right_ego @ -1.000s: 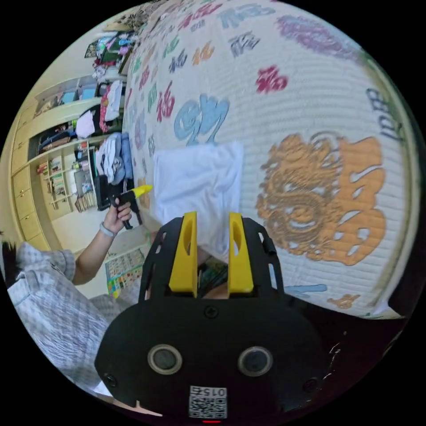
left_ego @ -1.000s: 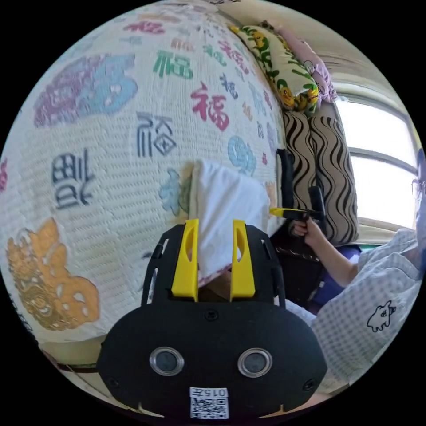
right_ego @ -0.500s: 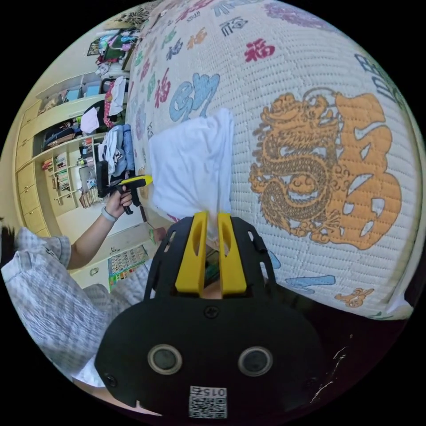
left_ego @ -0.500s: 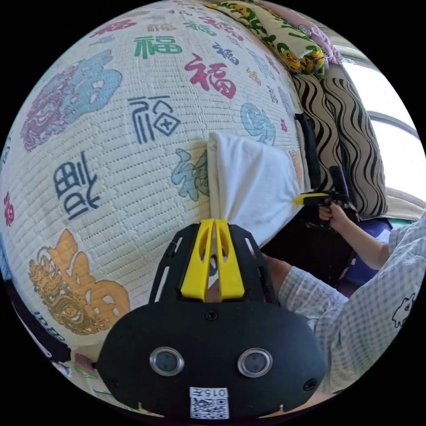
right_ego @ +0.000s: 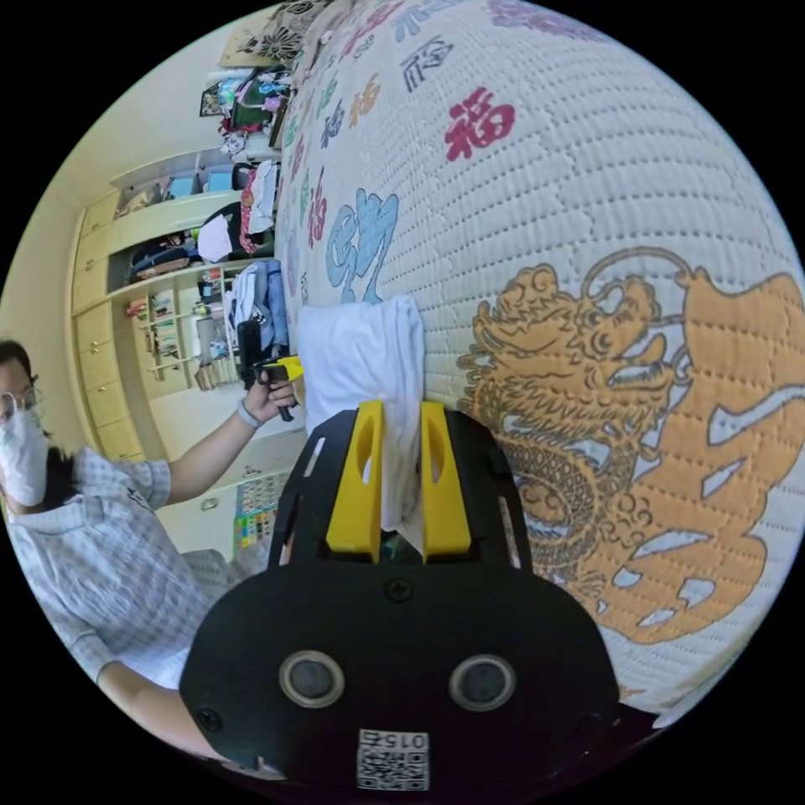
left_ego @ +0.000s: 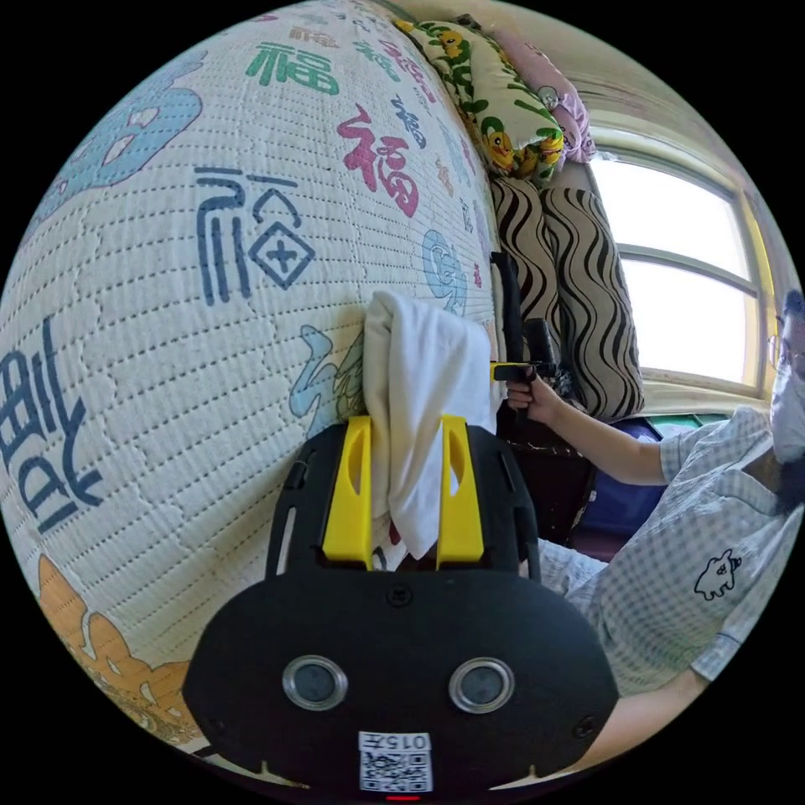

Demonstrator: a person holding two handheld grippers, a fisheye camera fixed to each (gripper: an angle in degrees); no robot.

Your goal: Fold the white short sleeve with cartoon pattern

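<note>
White short sleeve point(left_ego: 419, 394), folded small, lay at the edge of a quilted bedspread point(left_ego: 168, 335) printed with characters. Left gripper point(left_ego: 405, 495) and right gripper point(right_ego: 396, 490) jaws stood apart astride it. Shelves point(right_ego: 168, 327) lined the wall.

Your left gripper point(left_ego: 406, 436) body covers the lower end of the white shirt point(left_ego: 419, 394), so you cannot see where the cloth ends or whether the jaws touch it. The same holds under your right gripper point(right_ego: 399, 440), whose housing hides the shirt's near edge. The shirt's cartoon pattern is folded out of sight. The shelves point(right_ego: 172, 335) carry clutter too small to identify. The quilt point(left_ego: 210, 251) runs past the lens edge.
</note>
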